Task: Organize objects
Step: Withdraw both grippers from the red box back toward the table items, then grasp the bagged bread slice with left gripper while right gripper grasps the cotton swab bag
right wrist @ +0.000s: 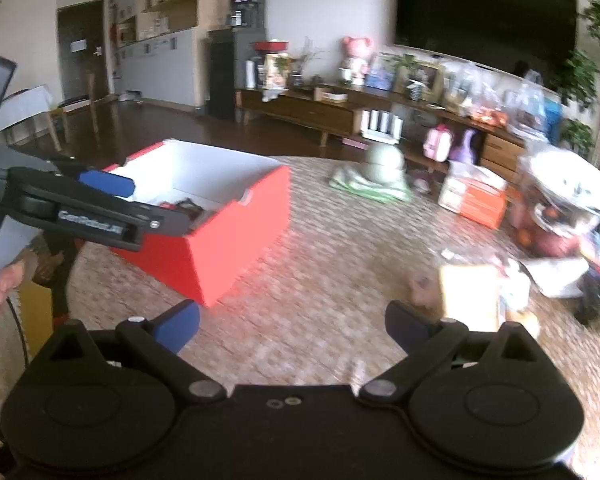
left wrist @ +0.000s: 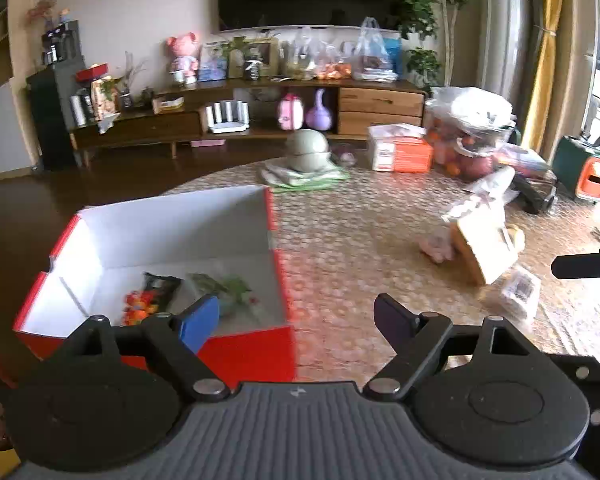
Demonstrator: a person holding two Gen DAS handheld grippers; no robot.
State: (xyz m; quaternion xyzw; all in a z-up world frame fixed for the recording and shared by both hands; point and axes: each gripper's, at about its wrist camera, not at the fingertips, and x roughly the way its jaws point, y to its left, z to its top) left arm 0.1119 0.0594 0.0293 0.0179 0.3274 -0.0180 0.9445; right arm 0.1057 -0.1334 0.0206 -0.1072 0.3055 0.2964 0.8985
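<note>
Two grippers are out over the table, and both have their fingers spread wide with nothing between them. The left gripper (left wrist: 296,316) hangs at the near right corner of the one red box (left wrist: 252,354), its blue finger just over the rim. Inside the box, on the white floor, lie two packets: a dark one with orange print (left wrist: 150,296) and a greenish one (left wrist: 228,290) (too blurred to read). The right gripper (right wrist: 292,320) hovers over bare patterned tablecloth (right wrist: 320,240), well apart from the box. Beyond it, to the right, one tan packet (right wrist: 470,296) stands tilted among a few blurred wrappers I cannot count. Farther back sit one stack of green bowls (left wrist: 308,152) on a folded cloth and one orange-and-white carton (left wrist: 402,150).
</note>
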